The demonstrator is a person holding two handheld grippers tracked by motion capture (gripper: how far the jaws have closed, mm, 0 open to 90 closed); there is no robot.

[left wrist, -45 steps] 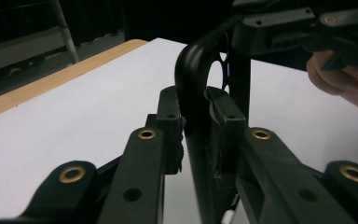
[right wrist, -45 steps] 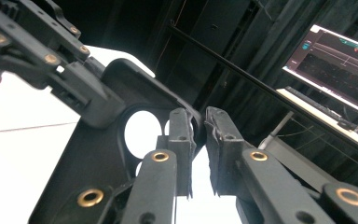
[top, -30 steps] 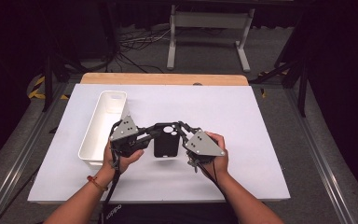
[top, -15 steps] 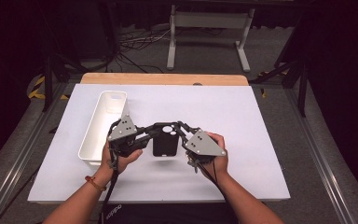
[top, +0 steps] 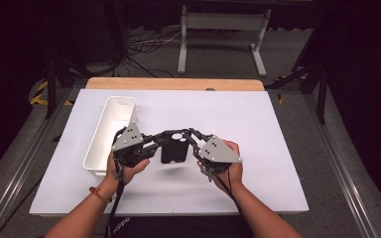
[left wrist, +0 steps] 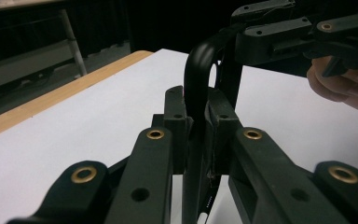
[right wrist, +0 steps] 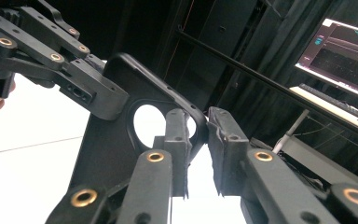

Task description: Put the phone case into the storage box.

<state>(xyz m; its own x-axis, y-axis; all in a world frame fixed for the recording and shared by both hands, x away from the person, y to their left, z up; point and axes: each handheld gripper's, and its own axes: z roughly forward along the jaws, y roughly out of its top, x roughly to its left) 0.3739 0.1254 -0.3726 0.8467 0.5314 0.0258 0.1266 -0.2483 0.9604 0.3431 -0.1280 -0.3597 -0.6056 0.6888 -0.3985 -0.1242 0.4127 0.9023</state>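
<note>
Where the high view looks down on the white worktop, a black phone case sits between the two hand-held grippers, just right of the white bin. The left hand-held gripper meets the case's left edge and the right hand-held gripper its upper right corner; each hand wraps its tool beneath a grey plate. From this height the grip itself cannot be read.

The left gripper view supplies it: the case stands on edge, seen as a thin curved black rim, and the left hand-held gripper has its jaws clamped narrowly on that rim, pads pressed to both faces. Beyond it appear the right tool's jaws and part of a hand.

The right gripper view shows the case broadside: a matte black shell with rounded corners and a round camera cut-out through which the white worktop shows. The right hand-held gripper straddles the case's corner beside that cut-out; its jaws stand narrow and have just been opening slightly, one pad against the rim, a sliver of daylight before the other. The left tool's jaw holds the case's far edge. A lit monitor stands in the dark background, well beyond the bin's side of the room.
</note>
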